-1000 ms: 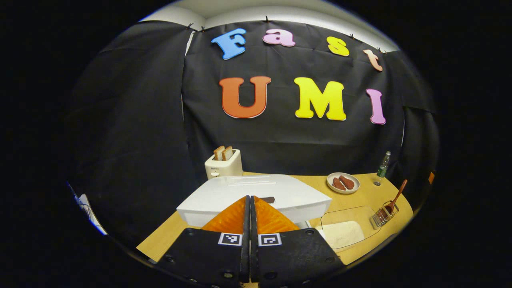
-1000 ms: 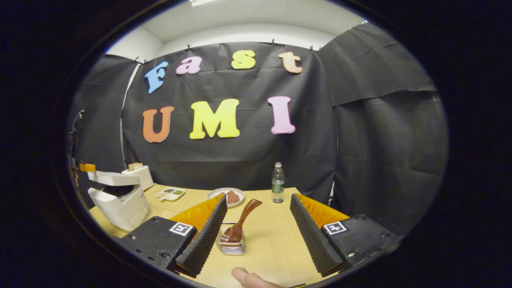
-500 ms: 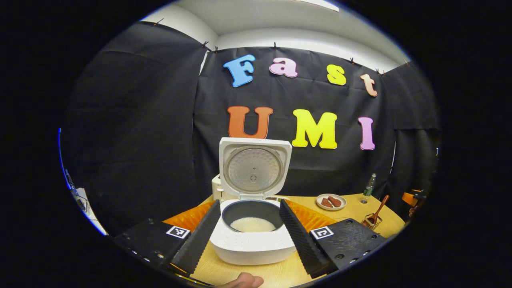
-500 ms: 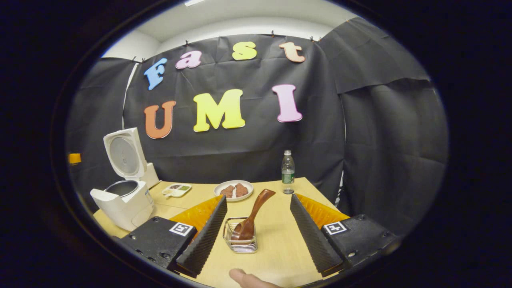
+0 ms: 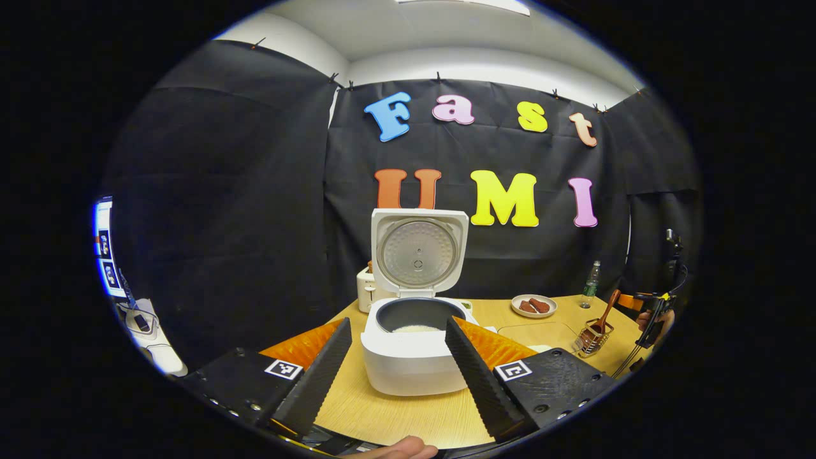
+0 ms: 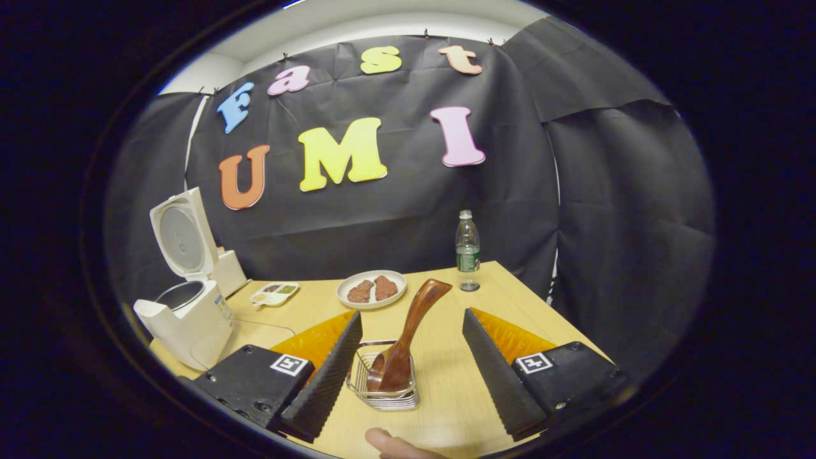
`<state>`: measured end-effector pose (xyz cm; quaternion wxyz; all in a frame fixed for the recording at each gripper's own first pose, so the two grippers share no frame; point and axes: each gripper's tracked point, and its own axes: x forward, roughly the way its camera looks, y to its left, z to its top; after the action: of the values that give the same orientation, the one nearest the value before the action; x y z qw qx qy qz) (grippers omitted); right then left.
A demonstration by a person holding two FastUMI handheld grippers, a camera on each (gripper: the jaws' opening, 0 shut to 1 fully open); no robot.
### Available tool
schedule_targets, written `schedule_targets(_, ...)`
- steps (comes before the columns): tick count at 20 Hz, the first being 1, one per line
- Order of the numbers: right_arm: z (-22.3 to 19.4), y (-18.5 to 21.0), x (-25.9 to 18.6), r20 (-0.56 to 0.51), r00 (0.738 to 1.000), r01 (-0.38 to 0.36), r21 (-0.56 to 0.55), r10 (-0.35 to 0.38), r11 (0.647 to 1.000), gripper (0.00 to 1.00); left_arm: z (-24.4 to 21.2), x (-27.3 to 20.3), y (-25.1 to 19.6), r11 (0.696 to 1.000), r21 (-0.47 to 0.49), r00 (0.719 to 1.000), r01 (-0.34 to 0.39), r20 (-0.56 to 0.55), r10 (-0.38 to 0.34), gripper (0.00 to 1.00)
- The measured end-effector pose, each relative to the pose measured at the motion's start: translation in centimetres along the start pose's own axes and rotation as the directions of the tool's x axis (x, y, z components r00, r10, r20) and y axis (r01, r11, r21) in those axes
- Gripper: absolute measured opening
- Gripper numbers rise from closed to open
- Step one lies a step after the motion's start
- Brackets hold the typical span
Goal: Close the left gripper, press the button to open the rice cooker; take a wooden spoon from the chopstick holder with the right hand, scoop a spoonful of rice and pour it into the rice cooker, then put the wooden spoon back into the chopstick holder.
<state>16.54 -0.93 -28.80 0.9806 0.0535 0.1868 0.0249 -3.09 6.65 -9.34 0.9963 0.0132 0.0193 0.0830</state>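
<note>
The white rice cooker (image 5: 414, 363) stands on the table with its lid (image 5: 417, 255) upright, and some rice lies in the dark inner pot (image 5: 414, 319). My left gripper (image 5: 398, 324) is open, a short way in front of the cooker, holding nothing. The wooden spoon (image 6: 421, 309) leans in the wire chopstick holder (image 6: 382, 386). My right gripper (image 6: 412, 314) is open, with the spoon handle standing between its fingers and apart from both. The cooker (image 6: 185, 312) is at the far left in the right gripper view. The spoon and holder (image 5: 596, 328) appear at the right in the left gripper view.
A plate of brown food (image 6: 371, 289), a water bottle (image 6: 467, 248) and a small compartment dish (image 6: 274, 293) stand at the back of the wooden table (image 6: 446, 395). A toaster (image 5: 366, 290) sits behind the cooker. A clear flat rice tray (image 5: 535, 331) lies right of the cooker.
The left gripper went from shut on top of the cooker to open and drew back; the lid swung up. The right gripper moved closer, bringing the spoon handle between its fingers.
</note>
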Motion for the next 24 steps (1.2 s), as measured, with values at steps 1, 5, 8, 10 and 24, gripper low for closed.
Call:
schedule_targets(1, -0.6, 0.3, 0.8, -0.015, 1.0, -0.018, 0.021, 0.018, 1.0, 0.99, 0.2, -0.7, -0.3, 1.0, 0.012, 1.0, 0.006, 0.018, -0.006, 0.94)
schedule_targets(5, -1.5, 1.7, 4.5, 0.004, 0.994, -0.105, 0.125, 0.106, 0.987, 1.0, 0.6, -3.5, -0.3, 0.997, 0.068, 0.996, -0.031, 0.085, 0.025, 0.94)
schedule_targets(8, -3.8, 1.1, 6.8, -0.062, 0.994, -0.085, 0.1, 0.091, 0.991, 1.0, 0.1, -5.5, -1.8, 0.997, 0.081, 0.995, -0.011, 0.098, 0.003, 0.94)
schedule_targets(10, -3.9, 0.8, 7.7, -0.062, 0.995, -0.067, 0.118, 0.075, 0.991, 1.0, -0.7, -6.2, -2.9, 0.998, 0.056, 0.996, 0.035, 0.085, -0.039, 0.94)
schedule_targets(24, -1.0, 3.1, 6.4, -0.033, 0.991, -0.128, 0.03, 0.129, 0.991, 0.2, -1.1, -9.3, -3.2, 0.997, 0.027, 0.992, 0.067, 0.106, -0.07, 0.95)
